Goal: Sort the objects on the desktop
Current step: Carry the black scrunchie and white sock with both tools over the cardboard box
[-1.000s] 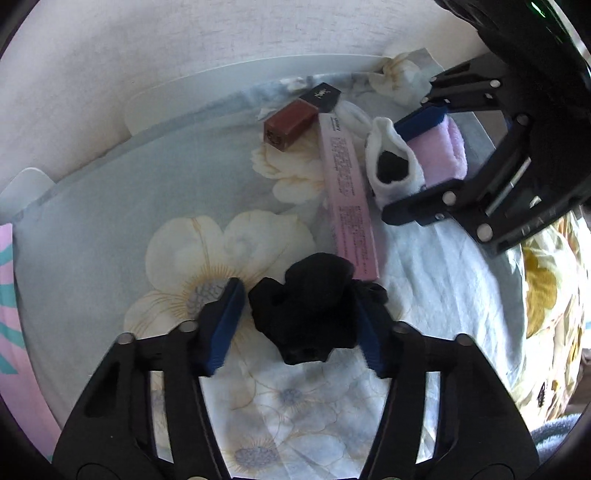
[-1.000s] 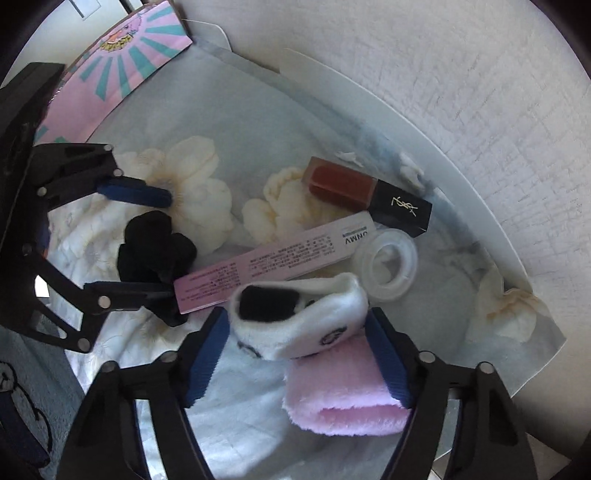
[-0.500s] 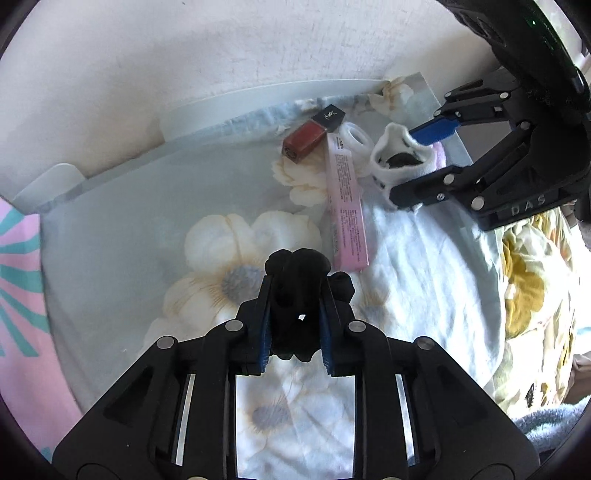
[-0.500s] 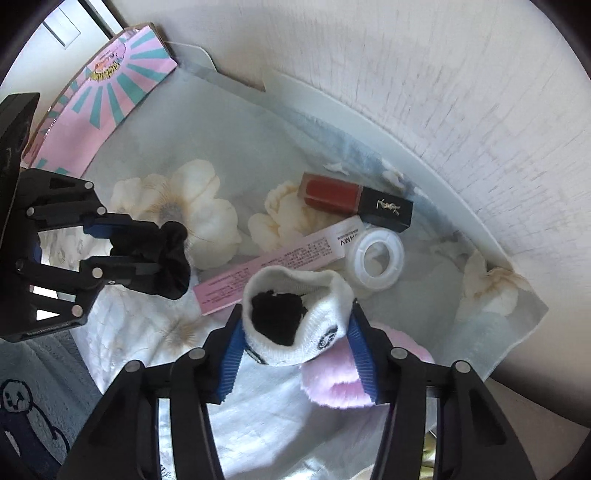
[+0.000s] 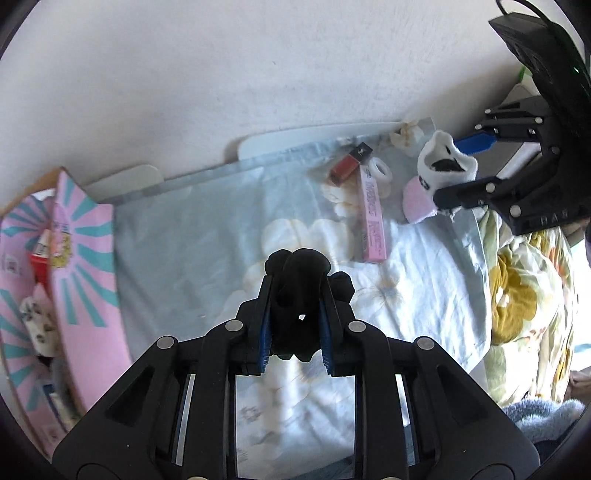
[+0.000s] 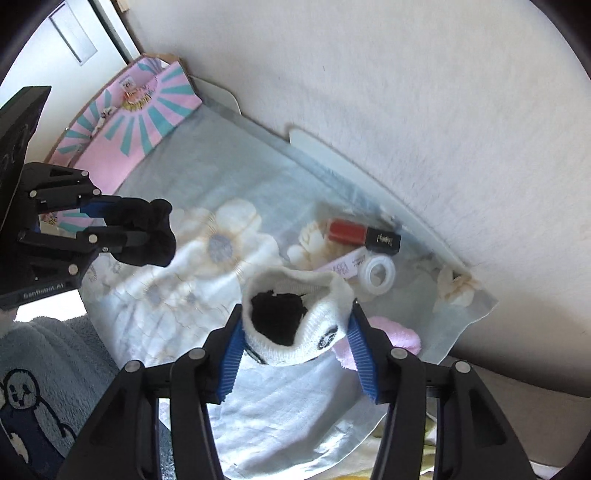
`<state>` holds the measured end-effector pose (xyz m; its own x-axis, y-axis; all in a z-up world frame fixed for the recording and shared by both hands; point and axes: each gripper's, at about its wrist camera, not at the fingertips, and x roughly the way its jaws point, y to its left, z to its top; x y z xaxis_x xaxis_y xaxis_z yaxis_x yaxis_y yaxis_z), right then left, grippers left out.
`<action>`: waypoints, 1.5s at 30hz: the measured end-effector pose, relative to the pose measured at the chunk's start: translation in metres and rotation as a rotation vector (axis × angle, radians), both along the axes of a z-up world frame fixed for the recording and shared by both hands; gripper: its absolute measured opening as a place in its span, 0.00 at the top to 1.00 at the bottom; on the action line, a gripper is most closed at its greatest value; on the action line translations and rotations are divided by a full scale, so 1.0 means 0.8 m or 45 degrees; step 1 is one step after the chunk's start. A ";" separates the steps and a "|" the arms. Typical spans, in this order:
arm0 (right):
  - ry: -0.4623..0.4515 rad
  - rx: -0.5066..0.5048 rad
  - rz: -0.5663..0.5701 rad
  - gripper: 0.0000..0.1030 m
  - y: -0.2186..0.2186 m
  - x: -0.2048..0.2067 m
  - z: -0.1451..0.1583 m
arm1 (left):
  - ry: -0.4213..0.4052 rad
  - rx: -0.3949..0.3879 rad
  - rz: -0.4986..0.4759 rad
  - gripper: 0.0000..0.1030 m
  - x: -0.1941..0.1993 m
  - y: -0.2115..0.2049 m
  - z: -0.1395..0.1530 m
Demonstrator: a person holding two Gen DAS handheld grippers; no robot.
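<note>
Socks [image 6: 295, 325] off floral cloth [image 5: 207, 236] | white wall [image 5: 221, 74] behind | pink box [image 5: 85, 258] beside

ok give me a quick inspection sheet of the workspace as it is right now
surface: floral cloth over a table against a white wall, rumpled
job's things: black sock in the left gripper; white sock in the right gripper; both clear of the cloth
clutter: pink sock, long pink box, red lipstick and clear ring lying on the cloth
grippers: left fingers shut on the black sock; right fingers shut on the white sock
cables: dark lead at the right gripper's top, left wrist view
surroundings: pink and teal carton with small items inside, at the cloth's left end; yellow floral bedding at its right end
</note>
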<state>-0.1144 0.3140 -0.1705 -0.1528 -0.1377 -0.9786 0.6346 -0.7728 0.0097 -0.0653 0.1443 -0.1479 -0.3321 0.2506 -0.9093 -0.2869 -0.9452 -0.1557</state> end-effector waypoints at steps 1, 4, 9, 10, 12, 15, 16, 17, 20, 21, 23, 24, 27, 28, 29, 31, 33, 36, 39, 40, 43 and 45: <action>0.000 0.009 -0.010 0.52 -0.007 0.000 0.005 | 0.013 -0.010 -0.007 0.82 0.002 -0.007 0.007; -0.013 0.002 -0.048 0.52 -0.017 -0.005 0.018 | 0.041 -0.020 -0.007 0.82 0.007 -0.026 0.026; 0.004 -0.030 -0.013 0.52 -0.057 -0.013 0.037 | 0.093 -0.032 0.061 0.82 0.007 -0.071 0.056; 0.007 -0.034 -0.001 0.52 -0.065 -0.014 0.040 | 0.098 -0.023 0.091 0.82 0.006 -0.087 0.063; 0.010 -0.052 0.020 0.52 -0.084 -0.019 0.047 | 0.101 -0.019 0.122 0.82 0.006 -0.106 0.069; -0.008 -0.094 0.022 0.52 -0.108 -0.031 0.054 | 0.107 -0.030 0.174 0.82 0.009 -0.134 0.072; -0.011 -0.099 0.031 0.52 -0.120 -0.035 0.056 | 0.105 -0.030 0.198 0.82 0.011 -0.148 0.074; -0.007 -0.099 0.041 0.52 -0.130 -0.037 0.059 | 0.104 -0.029 0.212 0.82 0.013 -0.156 0.075; -0.003 -0.094 0.091 0.52 -0.162 -0.042 0.064 | 0.101 -0.032 0.268 0.82 0.020 -0.186 0.076; -0.002 -0.092 0.111 0.52 -0.173 -0.043 0.065 | 0.100 -0.030 0.285 0.82 0.022 -0.196 0.076; -0.006 -0.088 0.161 0.52 -0.199 -0.044 0.065 | 0.088 -0.017 0.330 0.82 0.028 -0.217 0.073; -0.006 -0.083 0.179 0.52 -0.208 -0.045 0.066 | 0.083 -0.015 0.348 0.82 0.031 -0.226 0.070; -0.013 -0.075 0.243 0.52 -0.245 -0.049 0.064 | 0.073 -0.047 0.408 0.82 0.043 -0.251 0.062; -0.017 -0.074 0.267 0.52 -0.259 -0.050 0.063 | 0.073 -0.061 0.418 0.82 0.046 -0.256 0.059; -0.018 -0.073 0.282 0.52 -0.267 -0.051 0.063 | 0.065 -0.081 0.428 0.82 0.050 -0.263 0.056; -0.024 -0.071 0.324 0.52 -0.293 -0.053 0.060 | 0.047 -0.108 0.455 0.82 0.058 -0.276 0.049; -0.030 -0.067 0.364 0.52 -0.319 -0.054 0.056 | 0.027 -0.107 0.474 0.82 0.064 -0.287 0.043; -0.047 -0.068 0.419 0.52 -0.353 -0.054 0.049 | -0.003 -0.095 0.510 0.82 0.074 -0.305 0.034; -0.064 -0.061 0.478 0.52 -0.389 -0.052 0.041 | -0.030 -0.080 0.542 0.82 0.082 -0.321 0.024; -0.072 -0.061 0.497 0.52 -0.401 -0.050 0.038 | -0.038 -0.067 0.554 0.82 0.084 -0.326 0.021; -0.092 -0.060 0.547 0.52 -0.431 -0.044 0.030 | -0.058 -0.050 0.571 0.82 0.090 -0.333 0.016; -0.102 -0.053 0.581 0.52 -0.452 -0.040 0.024 | -0.067 -0.047 0.575 0.82 0.093 -0.336 0.014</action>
<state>-0.1462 -0.0474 -0.1512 0.0083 -0.2125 -0.9771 0.9058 -0.4124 0.0974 0.0092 -0.1245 -0.1368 -0.3535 0.0587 -0.9336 0.1625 -0.9790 -0.1230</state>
